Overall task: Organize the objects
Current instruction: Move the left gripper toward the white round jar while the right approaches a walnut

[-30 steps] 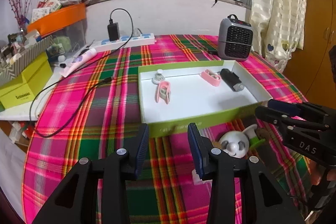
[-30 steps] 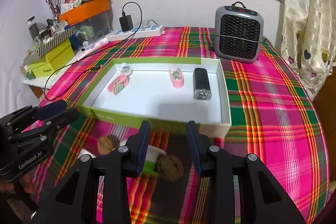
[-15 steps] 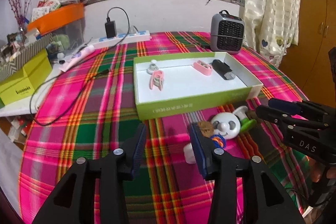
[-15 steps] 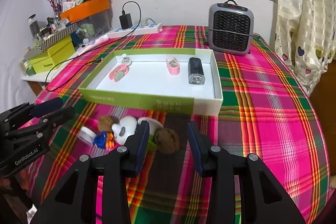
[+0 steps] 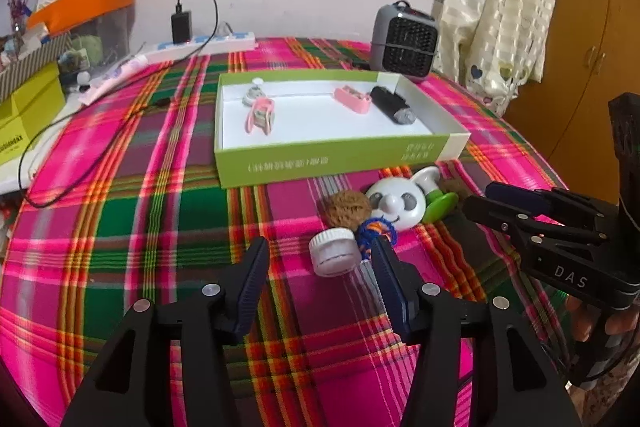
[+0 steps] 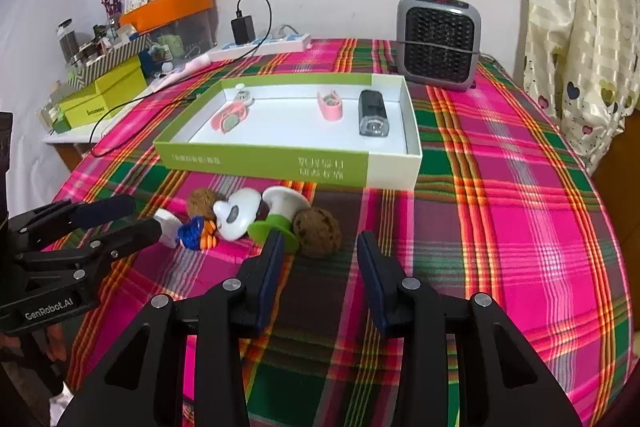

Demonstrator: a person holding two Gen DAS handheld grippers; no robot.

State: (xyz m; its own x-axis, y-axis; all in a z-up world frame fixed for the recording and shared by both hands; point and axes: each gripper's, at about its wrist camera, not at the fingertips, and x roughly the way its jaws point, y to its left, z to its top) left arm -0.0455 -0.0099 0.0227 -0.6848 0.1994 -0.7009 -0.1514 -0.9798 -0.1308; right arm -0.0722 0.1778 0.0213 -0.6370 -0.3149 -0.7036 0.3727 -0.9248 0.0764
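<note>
A small white jar [image 5: 334, 253] lies on the plaid tablecloth between the fingers of my left gripper [image 5: 320, 267]. Its jaws are opening and do not press the jar. Beside the jar lie a blue-and-orange yarn knot [image 5: 376, 231], a walnut [image 5: 347, 209] and a white panda toy [image 5: 396, 205] on a green stem. My right gripper [image 6: 320, 247] stands open with a second walnut [image 6: 318, 233] just ahead of its tips, untouched. Behind them, a green-and-white box [image 5: 332, 163] holds pink clips and a black device.
A grey heater [image 6: 438, 43] stands behind the box. A power strip [image 5: 208, 45] with a charger and a black cable [image 5: 80, 115] lies at the back left, near yellow boxes [image 6: 104, 97]. A curtain hangs on the right.
Both grippers have drawn back from the box and sunk toward the small objects in front of it. The left jaws have spread wider, and the white jar now lies between them.
</note>
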